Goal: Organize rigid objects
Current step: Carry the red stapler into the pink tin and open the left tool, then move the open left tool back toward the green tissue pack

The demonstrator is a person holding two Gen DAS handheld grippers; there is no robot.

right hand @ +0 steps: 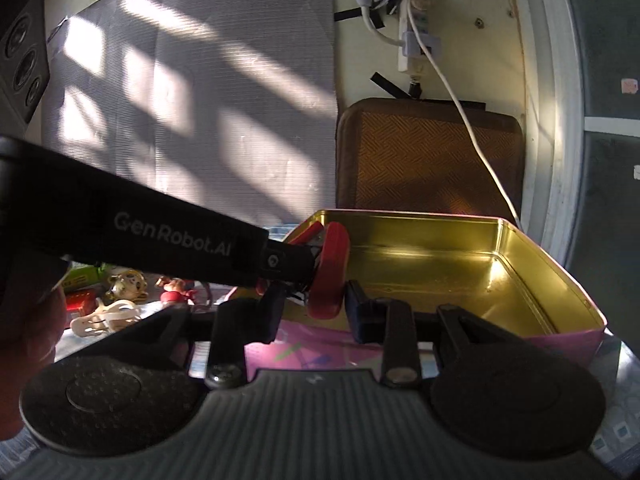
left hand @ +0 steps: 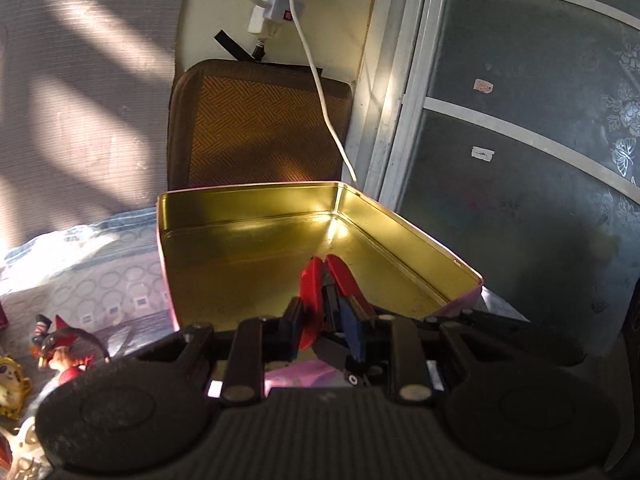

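An open gold-lined tin box [left hand: 248, 194] with a pink outside stands on a patterned cloth, and nothing lies inside it. My left gripper [left hand: 326, 308] is shut on a red-handled tool [left hand: 310, 292], whose handles point forward over the tin's near edge. In the right wrist view the left gripper's black body [right hand: 160, 236] reaches in from the left, carrying the red-handled tool [right hand: 330, 268] over the tin box [right hand: 400, 216]. My right gripper [right hand: 316, 308] is open. The tool's lower end sits between its fingers [right hand: 362, 316], and a gap shows on the left side.
Small figurines [left hand: 60, 344] and a white clip [right hand: 104, 316] lie on the cloth left of the tin. A brown woven mat [left hand: 260, 120] leans behind it. Above hang a power strip [left hand: 272, 8] and a white cable [left hand: 324, 100]. A glass door [left hand: 520, 120] lies right.
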